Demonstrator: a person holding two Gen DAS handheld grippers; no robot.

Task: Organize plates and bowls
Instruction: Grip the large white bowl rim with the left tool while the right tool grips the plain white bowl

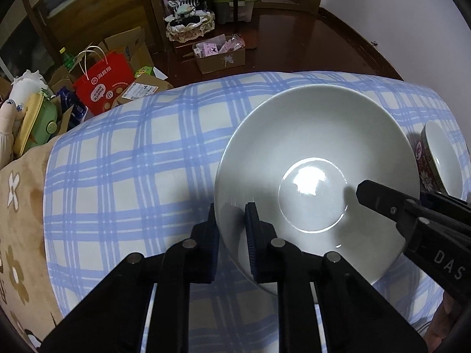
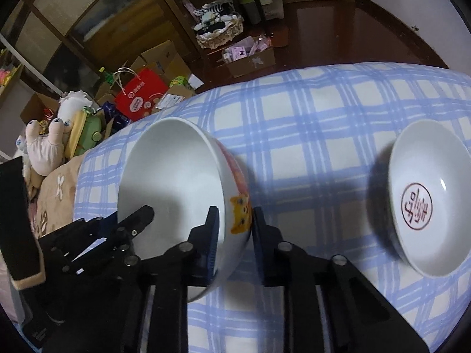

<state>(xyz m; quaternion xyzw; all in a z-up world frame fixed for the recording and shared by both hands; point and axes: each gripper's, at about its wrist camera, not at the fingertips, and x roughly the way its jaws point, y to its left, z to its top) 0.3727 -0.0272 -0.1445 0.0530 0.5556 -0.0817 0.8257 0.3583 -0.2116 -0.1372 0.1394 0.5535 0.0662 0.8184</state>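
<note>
Glossy round cat-print bowl rim pinched in both left gripper and right gripper jaws.

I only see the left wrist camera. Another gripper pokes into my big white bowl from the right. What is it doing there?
Observer: The right gripper is shut on the bowl, with one finger inside the wall and one outside.
Child: Is there a picture on the outside of the bowl?
Observer: Yes, an orange cat face, right against the outer finger.
Child: What's inside the small bowl at my right edge?
Observer: The small bowl has a round red stamp with characters printed on its bottom.
</note>
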